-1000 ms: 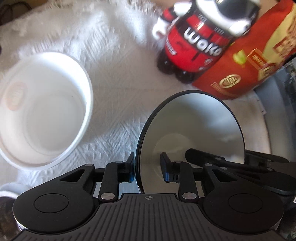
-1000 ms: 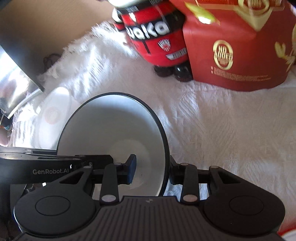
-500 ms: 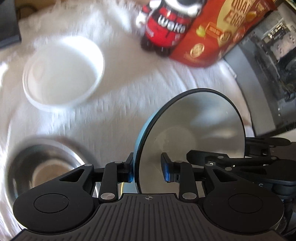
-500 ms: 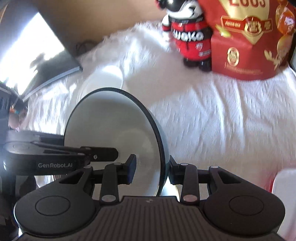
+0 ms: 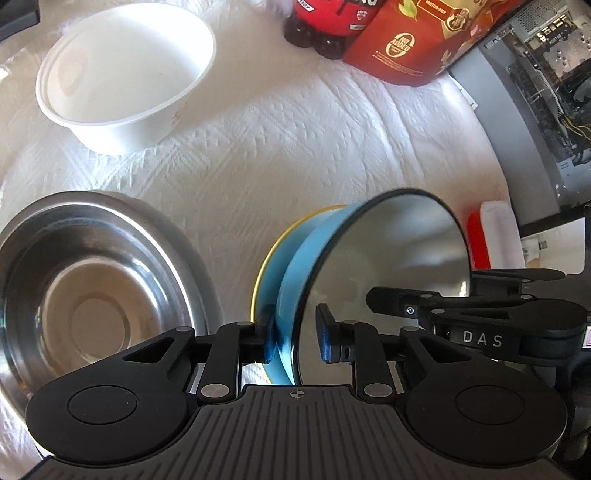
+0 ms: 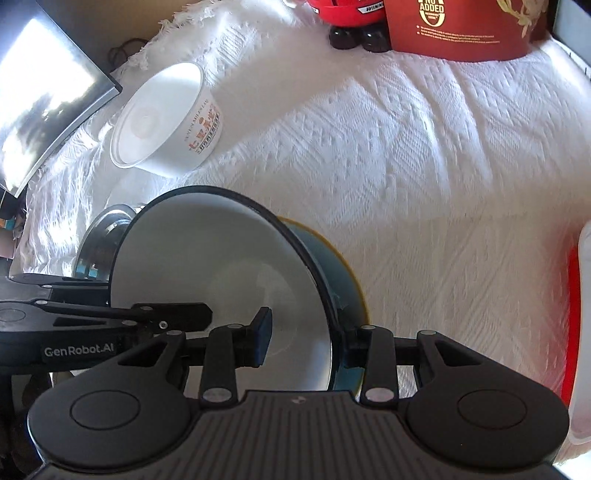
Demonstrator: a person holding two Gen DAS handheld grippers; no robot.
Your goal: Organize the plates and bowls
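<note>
A blue bowl [image 5: 384, 251] [image 6: 207, 266] with a white inside and dark rim hangs tilted between both grippers. It sits over a yellow-rimmed bowl [image 5: 280, 240] [image 6: 345, 264] on the cloth; whether they touch I cannot tell. My left gripper [image 5: 295, 338] has the bowl's left wall between its jaws, which are closing on it. My right gripper [image 6: 303, 334] is shut on the opposite wall. A steel bowl [image 5: 96, 295] [image 6: 103, 225] rests to the left. Farther back stands a white paper bowl [image 5: 125, 74] [image 6: 166, 118].
A white textured cloth [image 5: 314, 147] covers the surface. At the back stand a red figure bottle [image 5: 325, 22] and a red pouch [image 5: 413, 44]. An open computer case [image 5: 535, 92] lines the right side. A red and white container [image 5: 495, 236] lies near it. A monitor [image 6: 48, 92] is at the left.
Both grippers carried the blue bowl nearer, away from the bottle and pouch. The steel bowl and the yellow-rimmed bowl came into view beneath. The left jaws have narrowed.
</note>
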